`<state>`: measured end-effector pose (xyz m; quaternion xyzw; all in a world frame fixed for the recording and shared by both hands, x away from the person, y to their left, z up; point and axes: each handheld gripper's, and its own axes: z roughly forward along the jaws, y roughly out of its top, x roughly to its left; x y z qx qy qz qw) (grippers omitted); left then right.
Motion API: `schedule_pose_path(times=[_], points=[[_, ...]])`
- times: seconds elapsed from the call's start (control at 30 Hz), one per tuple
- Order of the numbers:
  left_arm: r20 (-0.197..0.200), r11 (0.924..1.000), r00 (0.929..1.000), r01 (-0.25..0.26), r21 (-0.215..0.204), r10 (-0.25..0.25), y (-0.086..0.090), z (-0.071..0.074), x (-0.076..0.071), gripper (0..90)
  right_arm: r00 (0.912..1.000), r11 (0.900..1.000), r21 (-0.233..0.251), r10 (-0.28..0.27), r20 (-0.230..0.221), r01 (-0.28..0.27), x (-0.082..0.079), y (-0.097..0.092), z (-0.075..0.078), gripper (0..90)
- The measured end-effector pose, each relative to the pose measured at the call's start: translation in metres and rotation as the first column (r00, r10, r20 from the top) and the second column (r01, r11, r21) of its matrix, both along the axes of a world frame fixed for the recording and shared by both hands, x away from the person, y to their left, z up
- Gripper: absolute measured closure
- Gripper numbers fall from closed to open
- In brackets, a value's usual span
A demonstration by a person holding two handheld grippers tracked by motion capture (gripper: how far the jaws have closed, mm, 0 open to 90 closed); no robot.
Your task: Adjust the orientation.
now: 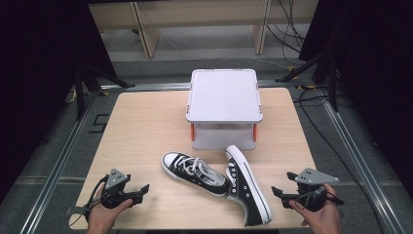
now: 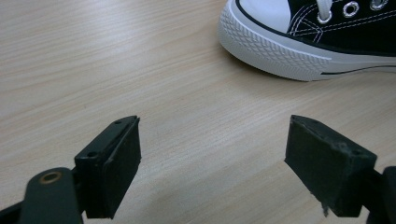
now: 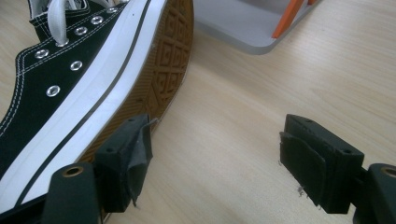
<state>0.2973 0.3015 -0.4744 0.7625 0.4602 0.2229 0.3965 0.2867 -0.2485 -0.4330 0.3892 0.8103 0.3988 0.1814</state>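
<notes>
Sneakers side by side near the front of the tabletop [image 1: 141, 126], in front of a grey lidded box [image 1: 223, 105] with orange clips. From the high view: upright sneaker [image 1: 195, 173] angled toe to the left, laces up; tipped sneaker [image 1: 247, 185] on its side just right of it, the two touching near the heels. Left gripper [image 1: 139, 191] held low at the front left corner, well apart from the shoes; right gripper [image 1: 282, 186] just right of the tipped sneaker. From the left gripper view: fingers [image 2: 112, 163] spread wide over bare wood, nothing between them, white toe cap of the upright sneaker [image 2: 280, 42] ahead. From the right gripper view: fingers [image 3: 126, 158] likewise wide and empty, brown patterned sole of the tipped sneaker [image 3: 163, 60] right beside one finger; contact impossible to tell. Box corner [image 3: 252, 23] beyond.
</notes>
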Motion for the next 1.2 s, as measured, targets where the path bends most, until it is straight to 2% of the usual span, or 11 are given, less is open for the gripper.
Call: schedule_pose_path(times=[0.1,0.17,0.2,0.3,0.4,0.47,0.6,0.67,0.9,1.13,1.2], points=[[-0.005,1.0000,1.0000,-0.006,-0.006,0.006,0.000,0.000,0.000,17.7,1.0000,0.9999,0.014,0.003,-0.008,-0.003,-0.001,0.003,0.001,26.6],[-0.002,1.0000,1.0000,0.003,-0.007,-0.003,0.000,-0.001,0.000,17.7,0.9999,1.0000,0.005,0.003,0.016,-0.003,-0.002,0.004,0.004,28.0],[0.000,1.0000,1.0000,0.003,-0.007,-0.003,-0.001,-0.001,0.000,17.7,1.0000,0.9997,0.023,-0.001,-0.007,0.001,-0.004,0.007,0.005,28.0],[-0.004,1.0000,1.0000,-0.002,-0.008,0.002,0.000,-0.001,0.000,17.7,1.0000,0.9999,0.011,0.003,0.004,-0.003,-0.006,0.011,0.008,28.0],[-0.005,0.9997,1.0000,0.006,0.025,-0.006,0.002,0.000,0.001,17.7,0.9998,0.9998,0.013,0.012,0.017,-0.013,-0.006,0.013,0.010,27.7],[-0.013,0.9998,0.9999,-0.008,0.017,0.008,0.000,0.000,0.000,17.7,0.9999,0.9998,0.017,0.012,0.002,-0.012,-0.008,0.016,0.011,27.3],[-0.011,0.9998,0.9999,-0.007,0.019,0.007,0.001,0.000,0.000,17.7,0.9979,0.9981,-0.020,0.059,0.025,-0.059,-0.014,0.032,0.018,26.6],[-0.008,1.0000,0.9999,-0.009,0.002,0.009,0.001,-0.001,0.000,17.7,0.9963,0.9964,-0.025,0.082,0.025,-0.081,-0.017,0.038,0.020,26.9],[-0.009,1.0000,1.0000,-0.003,0.003,0.003,0.000,-0.002,0.000,17.7,0.9860,0.9856,-0.039,0.165,0.021,-0.164,-0.023,0.060,0.027,28.8],[-0.009,0.9999,1.0000,0.005,0.015,-0.004,0.000,-0.002,0.001,17.7,0.9715,0.9690,-0.073,0.237,0.005,-0.236,-0.023,0.079,0.025,29.2],[-0.011,0.9999,0.9999,0.000,0.013,0.000,0.000,-0.001,0.001,17.7,0.9711,0.9687,-0.069,0.237,-0.027,-0.238,-0.023,0.083,0.023,28.9]])
